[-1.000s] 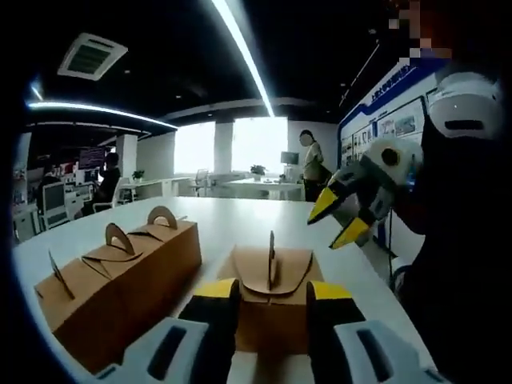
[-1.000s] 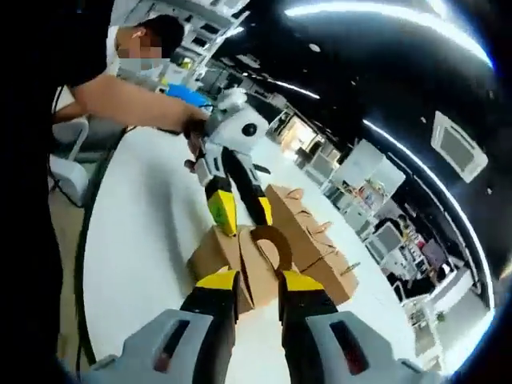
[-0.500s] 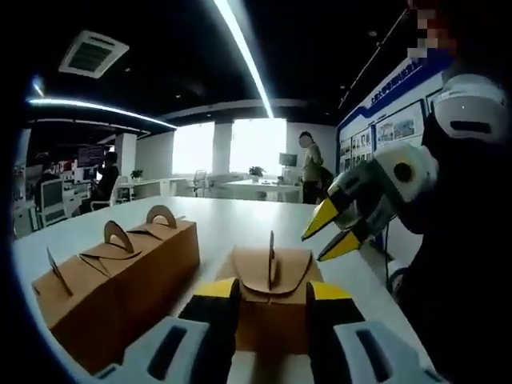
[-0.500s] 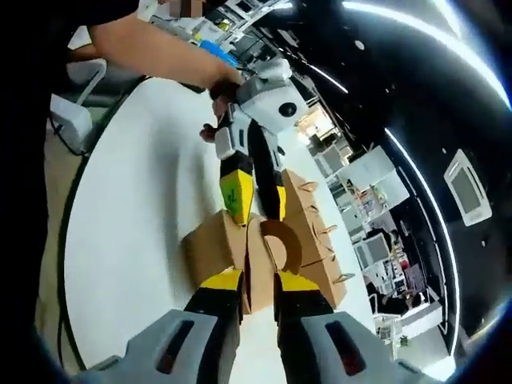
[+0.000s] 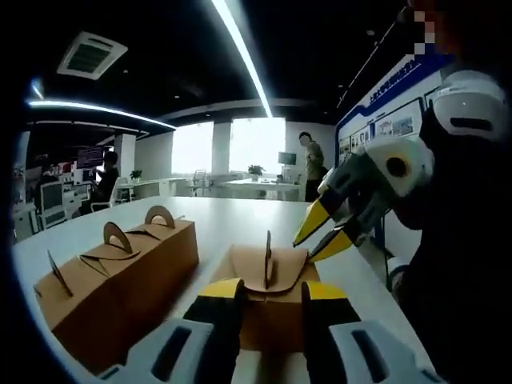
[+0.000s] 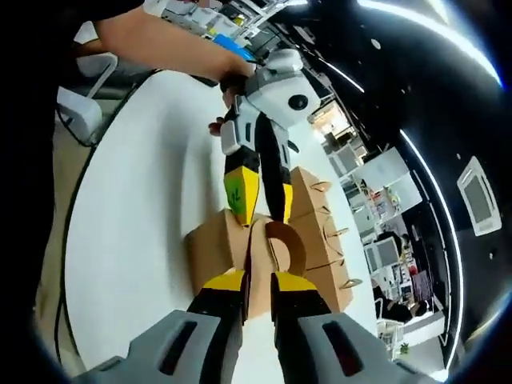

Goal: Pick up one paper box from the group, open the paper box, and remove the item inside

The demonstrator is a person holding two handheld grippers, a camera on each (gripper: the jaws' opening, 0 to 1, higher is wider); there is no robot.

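Note:
A small brown paper box (image 5: 270, 320) with an upright handle (image 5: 267, 260) sits on the white table (image 5: 240, 216). My left gripper (image 5: 270, 292) has a yellow-tipped jaw against each side of it. From the right, my right gripper (image 5: 306, 250) comes down with its jaws a little apart, tips just right of the handle. In the right gripper view, the right gripper (image 6: 258, 282) stands open just short of the arched handle (image 6: 284, 240). On the box's (image 6: 212, 248) far end sits the left gripper (image 6: 262, 210). More boxes (image 5: 120, 276) stand in a row beside it.
The row of boxes (image 6: 320, 240) lies close along one side of the held box. The table's (image 6: 136, 208) edge runs near the person's dark body (image 5: 464, 264). Far off, a person (image 5: 310, 164) stands and another (image 5: 108, 180) sits at desks.
The right gripper has come down and in toward the box's handle. The left jaws have drawn slightly closer together on the box.

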